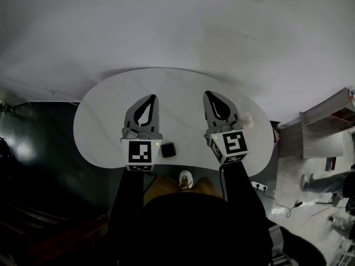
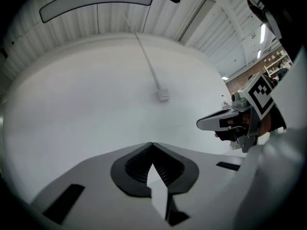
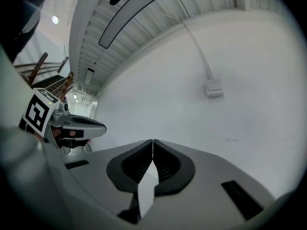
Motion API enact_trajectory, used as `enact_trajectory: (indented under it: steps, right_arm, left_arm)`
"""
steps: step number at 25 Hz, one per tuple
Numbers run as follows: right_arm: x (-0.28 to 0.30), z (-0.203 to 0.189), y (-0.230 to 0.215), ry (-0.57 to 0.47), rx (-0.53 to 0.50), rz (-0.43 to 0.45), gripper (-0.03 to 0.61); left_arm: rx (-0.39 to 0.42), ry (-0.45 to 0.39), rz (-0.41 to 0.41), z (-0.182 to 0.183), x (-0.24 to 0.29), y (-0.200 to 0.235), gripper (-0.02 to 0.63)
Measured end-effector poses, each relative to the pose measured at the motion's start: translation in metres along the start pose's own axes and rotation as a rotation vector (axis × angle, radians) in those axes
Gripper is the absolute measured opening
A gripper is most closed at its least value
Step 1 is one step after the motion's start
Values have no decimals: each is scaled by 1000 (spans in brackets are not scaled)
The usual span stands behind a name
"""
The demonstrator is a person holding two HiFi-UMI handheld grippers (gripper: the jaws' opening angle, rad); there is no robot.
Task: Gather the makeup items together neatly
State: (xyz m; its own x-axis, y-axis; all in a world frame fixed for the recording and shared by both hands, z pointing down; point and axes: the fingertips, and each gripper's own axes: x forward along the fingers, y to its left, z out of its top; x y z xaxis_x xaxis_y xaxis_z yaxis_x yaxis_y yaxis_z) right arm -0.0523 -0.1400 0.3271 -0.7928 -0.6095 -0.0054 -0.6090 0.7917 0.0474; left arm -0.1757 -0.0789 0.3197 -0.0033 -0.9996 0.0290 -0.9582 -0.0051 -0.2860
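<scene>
Over a white kidney-shaped table (image 1: 100, 121), my two grippers are held side by side, level. The left gripper (image 1: 152, 97) is shut, its tips meeting with nothing between them (image 2: 152, 143). The right gripper (image 1: 206, 93) is shut and empty too (image 3: 152, 141). A small black square compact (image 1: 168, 149) lies on the table near the front edge, just right of the left gripper's marker cube. A small pale pink item (image 1: 247, 119) lies right of the right gripper. Each gripper view shows the other gripper off to the side, the right gripper (image 2: 225, 123) and the left gripper (image 3: 79, 126).
A white wall rises behind the table, with a cable running down to a socket (image 2: 164, 96) (image 3: 214, 87). A wooden shelf unit (image 1: 327, 132) stands at the right. A power strip (image 1: 258, 186) lies on the floor by the table's front right.
</scene>
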Motion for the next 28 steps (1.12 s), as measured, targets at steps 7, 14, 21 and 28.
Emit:
enact_trajectory:
  steps: [7,14,21,28]
  right_arm:
    - [5,-5,2,9,7,28,26]
    - [4,-10,3,14,11,41,26]
    - [3,-11,2,5,23,32,26]
    - [11,-18,1,17,35,34,26]
  left_arm:
    - [2,34,15,-11,1,3,15]
    - [1,54,-3,-19,-1,-4,15]
    - [20,115,-74,-38,-3,-19,16]
    - [166,333,-479,-94,-12,-87,31]
